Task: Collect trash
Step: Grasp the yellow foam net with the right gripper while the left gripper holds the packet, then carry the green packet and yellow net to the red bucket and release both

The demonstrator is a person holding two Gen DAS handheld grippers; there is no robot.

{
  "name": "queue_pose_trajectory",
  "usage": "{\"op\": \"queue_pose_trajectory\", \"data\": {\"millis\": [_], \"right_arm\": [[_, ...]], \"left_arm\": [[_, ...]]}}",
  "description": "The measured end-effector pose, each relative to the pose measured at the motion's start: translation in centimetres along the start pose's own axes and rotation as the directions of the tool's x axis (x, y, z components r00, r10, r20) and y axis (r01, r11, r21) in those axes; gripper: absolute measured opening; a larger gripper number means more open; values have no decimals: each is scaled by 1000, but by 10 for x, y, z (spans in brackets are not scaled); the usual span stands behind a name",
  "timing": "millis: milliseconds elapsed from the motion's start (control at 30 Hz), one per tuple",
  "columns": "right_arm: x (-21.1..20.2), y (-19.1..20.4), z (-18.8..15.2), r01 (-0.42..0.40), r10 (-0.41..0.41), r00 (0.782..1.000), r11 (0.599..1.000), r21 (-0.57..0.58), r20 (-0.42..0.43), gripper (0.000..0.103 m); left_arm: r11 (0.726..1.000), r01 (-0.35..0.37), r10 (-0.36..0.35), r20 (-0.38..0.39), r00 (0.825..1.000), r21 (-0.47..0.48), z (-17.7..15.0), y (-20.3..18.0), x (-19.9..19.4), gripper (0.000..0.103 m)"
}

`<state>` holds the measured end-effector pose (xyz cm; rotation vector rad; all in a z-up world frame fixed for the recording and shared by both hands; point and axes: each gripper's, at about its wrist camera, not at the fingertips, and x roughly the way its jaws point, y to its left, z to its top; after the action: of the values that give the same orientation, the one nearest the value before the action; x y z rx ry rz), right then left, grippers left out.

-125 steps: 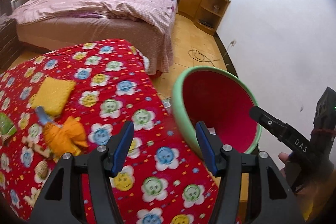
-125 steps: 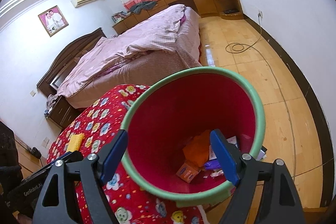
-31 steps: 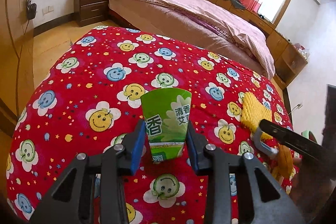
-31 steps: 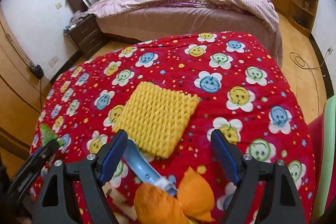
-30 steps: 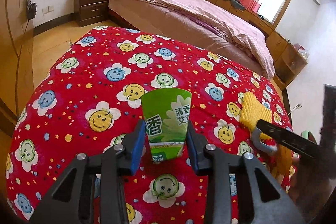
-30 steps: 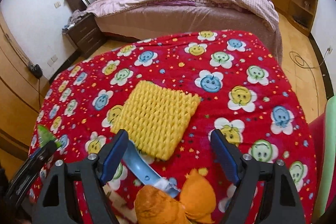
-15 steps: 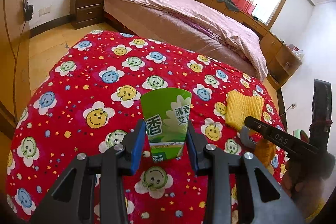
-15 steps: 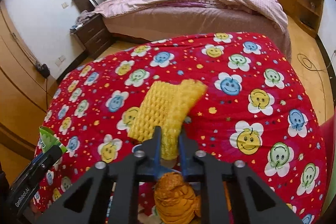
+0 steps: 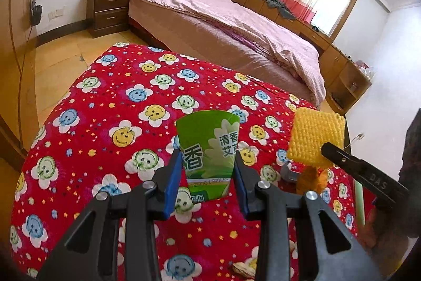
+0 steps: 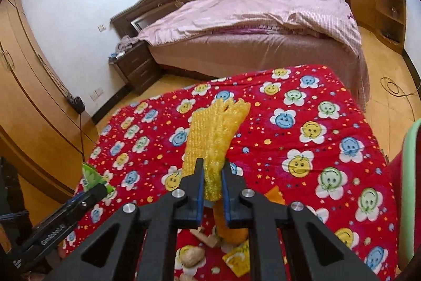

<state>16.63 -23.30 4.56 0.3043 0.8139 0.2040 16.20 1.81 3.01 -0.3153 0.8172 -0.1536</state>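
Observation:
My left gripper (image 9: 208,170) is shut on a green carton (image 9: 209,149) with Chinese print, held upright above the red smiley tablecloth (image 9: 126,123). My right gripper (image 10: 211,173) is shut on a yellow knitted cloth (image 10: 213,133) and holds it lifted above the table; the cloth also shows in the left wrist view (image 9: 315,141). The green carton's tip shows at the left of the right wrist view (image 10: 90,175). The green rim of the trash bin (image 10: 409,149) with red inside is at the right edge.
On the tablecloth below my right gripper lie an orange wrapper (image 10: 231,228), a nut shell (image 10: 192,257), wooden bits and a yellow packet (image 10: 236,260). A bed with pink bedding (image 10: 250,15), a nightstand (image 9: 110,7) and wooden cabinets stand behind.
My right gripper closed on the yellow cloth and lifted it off the table. My left gripper keeps the green carton and has risen a little.

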Motion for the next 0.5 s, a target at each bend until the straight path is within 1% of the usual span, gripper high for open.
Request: {"op": "queue_pose_trajectory", "data": {"millis": [500], "right_arm": [[-77,-5,-22,-32,29,993,999,28,112,13]], "left_arm": [[999,44,-45,29,999,27,-10,-21,-37,37]]}}
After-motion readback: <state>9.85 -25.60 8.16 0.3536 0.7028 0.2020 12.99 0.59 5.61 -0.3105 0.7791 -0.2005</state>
